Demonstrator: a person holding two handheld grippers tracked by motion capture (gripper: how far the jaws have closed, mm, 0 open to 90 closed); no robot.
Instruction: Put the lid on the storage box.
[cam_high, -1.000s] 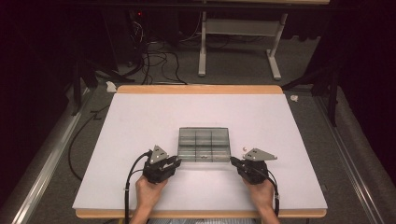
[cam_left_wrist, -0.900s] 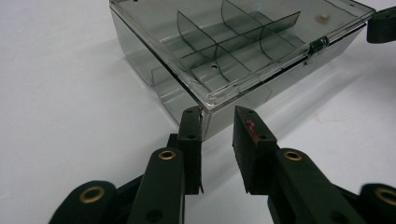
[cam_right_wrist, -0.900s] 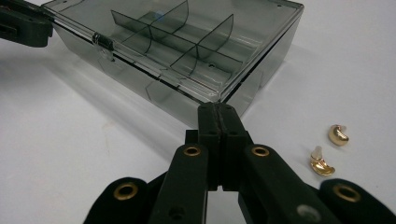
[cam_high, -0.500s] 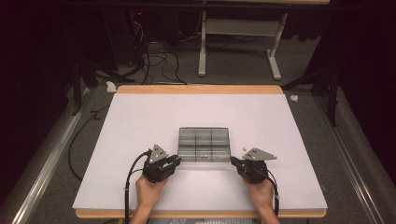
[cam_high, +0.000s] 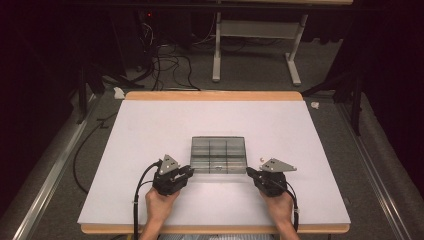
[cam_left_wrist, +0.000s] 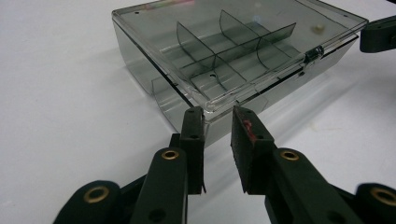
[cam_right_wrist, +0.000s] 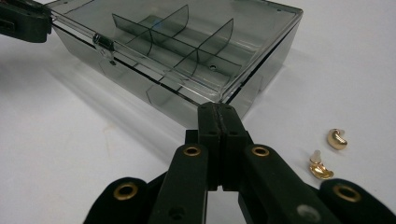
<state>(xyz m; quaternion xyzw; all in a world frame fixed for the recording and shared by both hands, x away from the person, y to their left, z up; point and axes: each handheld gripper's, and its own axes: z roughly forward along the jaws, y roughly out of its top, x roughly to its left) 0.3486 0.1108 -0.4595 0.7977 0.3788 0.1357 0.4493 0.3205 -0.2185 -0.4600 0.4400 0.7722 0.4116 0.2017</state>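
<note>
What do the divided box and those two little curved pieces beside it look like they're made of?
Divided box: likely hard smoke-tinted clear plastic, glossy; its dividers and the table show through the lid and walls. Two curved pieces: shiny gold-coloured, probably metal or plated, with bright highlights and pale tips, perhaps plastic; too small to be sure.

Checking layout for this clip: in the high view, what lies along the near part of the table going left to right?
Left gripper → clear compartment box → small gold earrings → right gripper, whose body lies right of the earrings.
</note>
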